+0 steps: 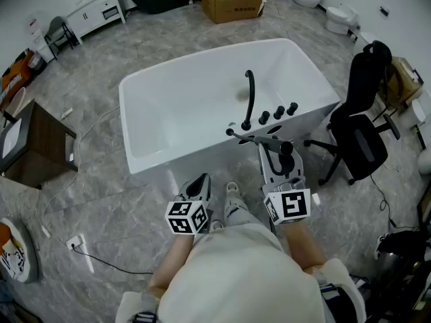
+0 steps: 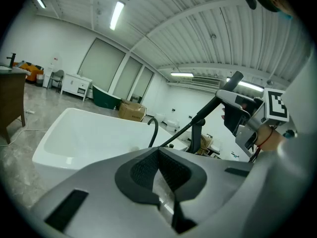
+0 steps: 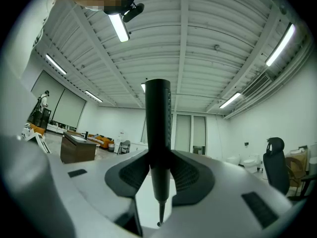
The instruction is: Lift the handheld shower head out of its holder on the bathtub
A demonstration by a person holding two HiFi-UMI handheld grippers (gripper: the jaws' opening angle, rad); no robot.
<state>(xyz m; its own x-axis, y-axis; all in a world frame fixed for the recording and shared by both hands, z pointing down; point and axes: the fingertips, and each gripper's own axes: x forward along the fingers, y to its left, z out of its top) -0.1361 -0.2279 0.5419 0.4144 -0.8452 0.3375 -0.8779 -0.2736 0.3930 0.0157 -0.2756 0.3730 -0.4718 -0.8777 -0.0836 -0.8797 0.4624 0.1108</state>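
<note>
Pads of my right gripper (image 3: 159, 162) were clamped on the black handle of the shower head (image 3: 158, 114), which stood upright between them. In the head view it hung over the near long edge of the bathtub (image 1: 145, 160), beside the spout (image 1: 250, 99) and the knobs (image 1: 278, 112). It seemed to me already free of its holder. The hose (image 2: 183, 130) ran from it down to that edge. I judged it best to lift straight, without twisting, so the hose would not catch the spout. My left gripper (image 2: 158, 155) was closed on nothing, before the tub's front side.
</note>
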